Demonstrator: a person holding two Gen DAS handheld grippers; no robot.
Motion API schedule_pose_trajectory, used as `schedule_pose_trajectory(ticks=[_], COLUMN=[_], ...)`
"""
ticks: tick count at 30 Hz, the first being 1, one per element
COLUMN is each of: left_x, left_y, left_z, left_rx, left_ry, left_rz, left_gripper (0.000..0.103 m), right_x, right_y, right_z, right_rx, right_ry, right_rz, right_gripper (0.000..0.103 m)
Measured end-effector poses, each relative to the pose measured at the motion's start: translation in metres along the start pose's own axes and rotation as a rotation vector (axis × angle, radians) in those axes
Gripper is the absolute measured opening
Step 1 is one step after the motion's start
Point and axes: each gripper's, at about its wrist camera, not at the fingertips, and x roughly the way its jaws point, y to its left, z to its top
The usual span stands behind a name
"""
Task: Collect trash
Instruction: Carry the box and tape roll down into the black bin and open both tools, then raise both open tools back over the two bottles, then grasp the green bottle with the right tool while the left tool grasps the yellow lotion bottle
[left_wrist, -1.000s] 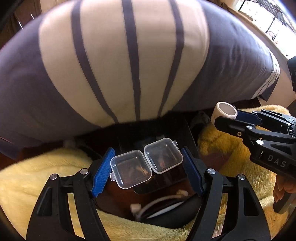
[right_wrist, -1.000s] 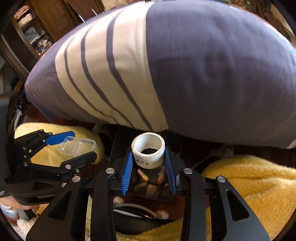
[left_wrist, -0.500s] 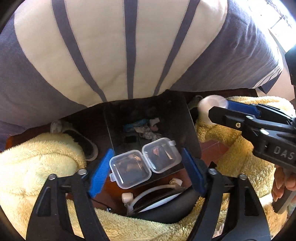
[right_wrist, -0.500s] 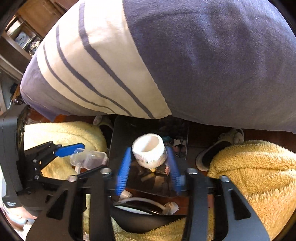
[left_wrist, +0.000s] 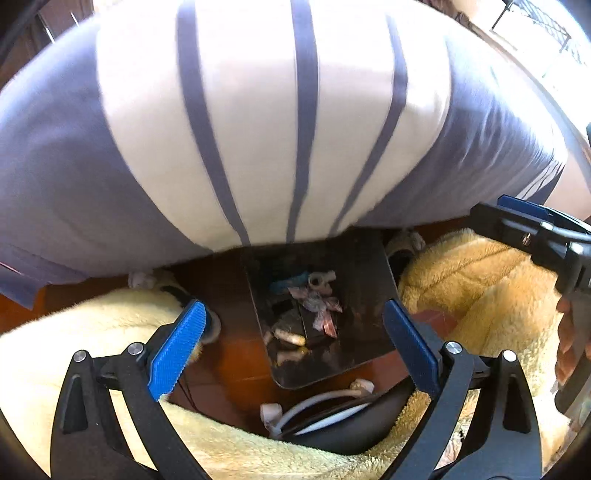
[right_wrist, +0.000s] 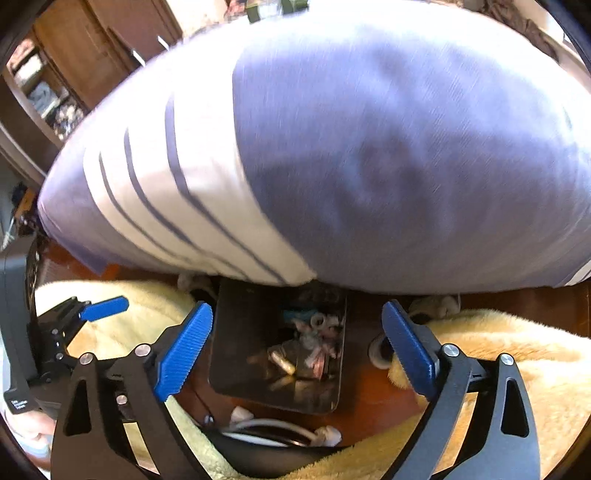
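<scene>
Both grippers hang over the dark rectangular trash bin (left_wrist: 325, 314), which stands on the reddish wooden floor (left_wrist: 236, 354) between the person's knees in fuzzy yellow fleece (left_wrist: 480, 288), just under the edge of the bed with the purple-and-white striped cover (left_wrist: 258, 129). Left gripper (left_wrist: 291, 343): blue-padded fingers spread wide, nothing between them. Right gripper (right_wrist: 295, 343): fingers likewise spread and empty. In the bin lie crumpled pink-and-white wrappers (left_wrist: 321, 306), a small white ring-shaped piece (left_wrist: 317, 280) and pale cylindrical scraps (left_wrist: 288, 338); the clear hinged case is not discernible there, possibly lost against the dark glossy wall. Risks, as judged: a light piece may have bounced past the rim onto the floor unnoticed; pulling away carelessly could clip the bin wall and tip it, or snag the white cord (left_wrist: 314, 402) lying in front. Versus half a second ago: the left fingers then pinched a clear plastic hinged case and the right fingers a white tape roll; both are now released and both pairs of fingers stand wider.
</scene>
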Motion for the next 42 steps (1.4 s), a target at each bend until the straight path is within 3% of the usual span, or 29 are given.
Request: schedule_pose_trajectory(ticks=[10, 17, 29, 42], left_x=[-0.075, -0.086, -0.055, -0.032], left_y=[0.016, 0.034, 0.041, 0.040], left_z=[0.055, 0.114, 0.202, 0.244], left_rx=[0.015, -0.001, 0.028, 0.054], left_ry=[-0.218, -0.285, -0.289, -0.284], left_rz=[0.049, 0.102, 0.094, 0.087], left_gripper=[0.092, 0.092, 0.092, 0.092], right_x=[-0.051, -0.057, 0.010, 0.069], right_y=[-0.004, 0.002, 0.017, 0.046], right_z=[0.054, 0.120, 0.236, 0.298], right_rx=[-0.026, -0.046, -0.002, -0.050], right_ry=[-0.167, -0.265, -0.232, -0.179], right_rz=[-0.036, -0.056, -0.021, -0.076], right_gripper=[0.098, 0.099, 0.099, 0.099])
